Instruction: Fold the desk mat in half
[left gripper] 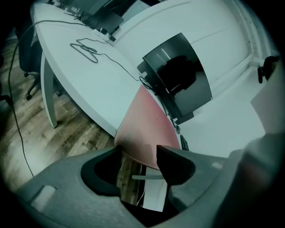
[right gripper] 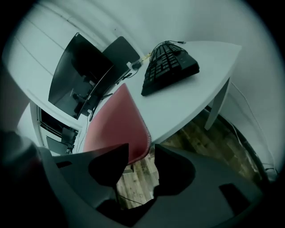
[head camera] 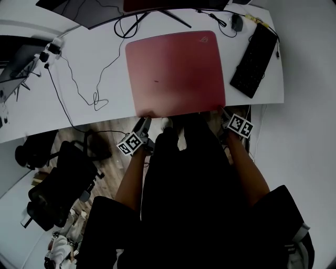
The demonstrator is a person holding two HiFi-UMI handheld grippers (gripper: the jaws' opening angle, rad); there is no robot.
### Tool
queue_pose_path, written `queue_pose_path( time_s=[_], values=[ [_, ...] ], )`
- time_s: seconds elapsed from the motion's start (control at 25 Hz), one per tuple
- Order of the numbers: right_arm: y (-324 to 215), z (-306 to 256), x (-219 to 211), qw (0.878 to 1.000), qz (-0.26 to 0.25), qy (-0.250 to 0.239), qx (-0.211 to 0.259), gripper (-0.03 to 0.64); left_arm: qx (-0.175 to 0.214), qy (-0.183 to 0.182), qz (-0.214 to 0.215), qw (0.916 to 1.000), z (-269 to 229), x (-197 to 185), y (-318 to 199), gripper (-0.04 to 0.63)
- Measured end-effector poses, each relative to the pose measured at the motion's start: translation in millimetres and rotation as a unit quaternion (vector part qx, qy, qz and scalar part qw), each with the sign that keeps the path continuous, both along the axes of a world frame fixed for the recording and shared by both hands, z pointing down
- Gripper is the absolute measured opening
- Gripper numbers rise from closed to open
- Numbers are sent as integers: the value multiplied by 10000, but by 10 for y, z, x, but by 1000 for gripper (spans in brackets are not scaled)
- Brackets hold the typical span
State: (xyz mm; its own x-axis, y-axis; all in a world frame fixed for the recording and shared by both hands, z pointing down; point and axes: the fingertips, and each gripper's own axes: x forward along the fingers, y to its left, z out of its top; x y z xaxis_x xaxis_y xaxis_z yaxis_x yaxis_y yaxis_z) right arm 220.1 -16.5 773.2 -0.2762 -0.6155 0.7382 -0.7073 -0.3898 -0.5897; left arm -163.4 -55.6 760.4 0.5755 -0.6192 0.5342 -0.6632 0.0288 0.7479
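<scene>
A red desk mat lies flat on the white table, its near edge at the table's front rim. My left gripper is at the mat's near left corner and my right gripper at its near right corner. In the left gripper view the mat has its corner reaching in between the jaws of the left gripper, which stand open. In the right gripper view the stitched corner of the mat sits between the open jaws of the right gripper.
A black keyboard lies right of the mat, with a mouse behind it. A monitor stand is behind the mat. A loose cable lies on the left. An office chair stands on the floor at the left.
</scene>
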Motion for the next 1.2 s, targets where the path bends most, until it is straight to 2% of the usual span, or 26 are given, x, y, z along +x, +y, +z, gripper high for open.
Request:
queue_pose_path(
  time_s=[0.24, 0.28, 0.36, 0.48, 0.6, 0.84, 1.12, 1.2],
  values=[
    [-33, 78, -18, 9997, 21, -217, -129, 166, 56, 137, -304, 9994, -39, -50, 31, 238],
    [-31, 74, -21, 9996, 3, -234, -142, 164, 151, 77, -337, 9993, -74, -74, 40, 211],
    [-21, 64, -25, 9994, -102, -243, -205, 153, 354, -86, -325, 9988, -156, -96, 47, 69],
    [-12, 52, -23, 9987, -288, -196, -385, 121, 432, -83, -289, 9986, -228, -53, 8, 54],
    [7, 30, -13, 9980, -354, -213, -468, 92, 326, -123, -409, 9986, -207, -69, -41, 37],
    [27, -25, 0, 9977, -477, -302, -382, 30, 31, -31, -636, 9980, -134, -112, 29, 37],
    [15, -43, -2, 9975, -510, -319, -377, 26, -153, -88, -888, 9959, 3, -206, 128, 40],
    [10, -39, -4, 9975, -506, -304, -388, 26, -199, -79, -875, 9959, 51, -204, 102, 108]
  ],
)
